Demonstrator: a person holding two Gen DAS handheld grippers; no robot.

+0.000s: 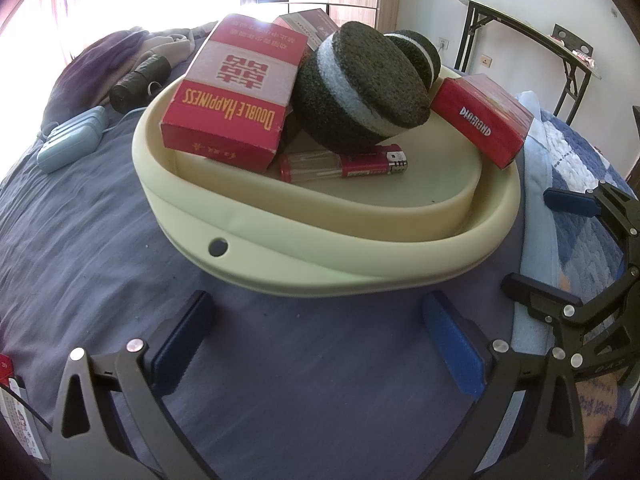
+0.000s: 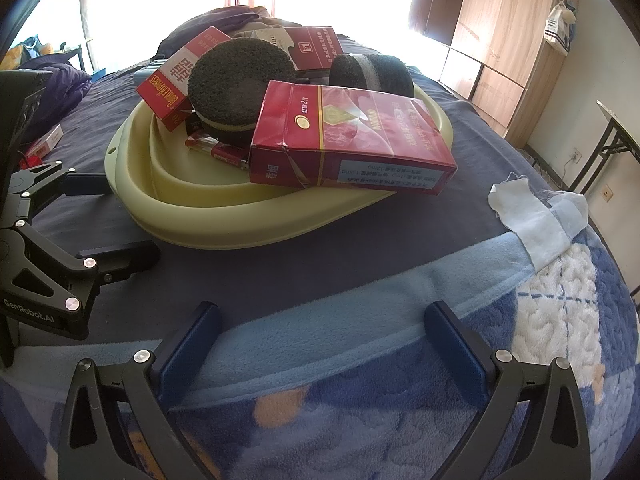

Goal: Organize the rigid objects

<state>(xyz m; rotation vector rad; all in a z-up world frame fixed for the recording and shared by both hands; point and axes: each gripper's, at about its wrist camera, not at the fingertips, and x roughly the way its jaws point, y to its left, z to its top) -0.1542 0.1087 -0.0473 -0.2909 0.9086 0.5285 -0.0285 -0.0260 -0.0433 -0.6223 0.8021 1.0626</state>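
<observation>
A pale yellow-green basin [image 1: 280, 264] [image 2: 224, 224] sits on the bed. In it lie a red Double Happiness box [image 1: 236, 88] [image 2: 168, 88], a red Diamond box [image 1: 480, 120] [image 2: 352, 136] resting on the rim, a third red-and-white box [image 2: 312, 46], two dark round sponge discs [image 1: 356, 88] [image 2: 240, 80] [image 2: 372, 72] and a red lighter [image 1: 344, 164] [image 2: 216, 150]. My left gripper [image 1: 320, 332] is open and empty, just in front of the basin. My right gripper [image 2: 320, 340] is open and empty over the blue blanket, to the right of the basin.
A blue patterned fleece blanket [image 2: 400, 360] covers the near right of the bed. A light blue device [image 1: 72, 140] and a dark folded umbrella [image 1: 140, 80] lie at the left. Clothes are piled at the back. A folding table [image 1: 532, 40] and a wardrobe [image 2: 500, 40] stand beyond.
</observation>
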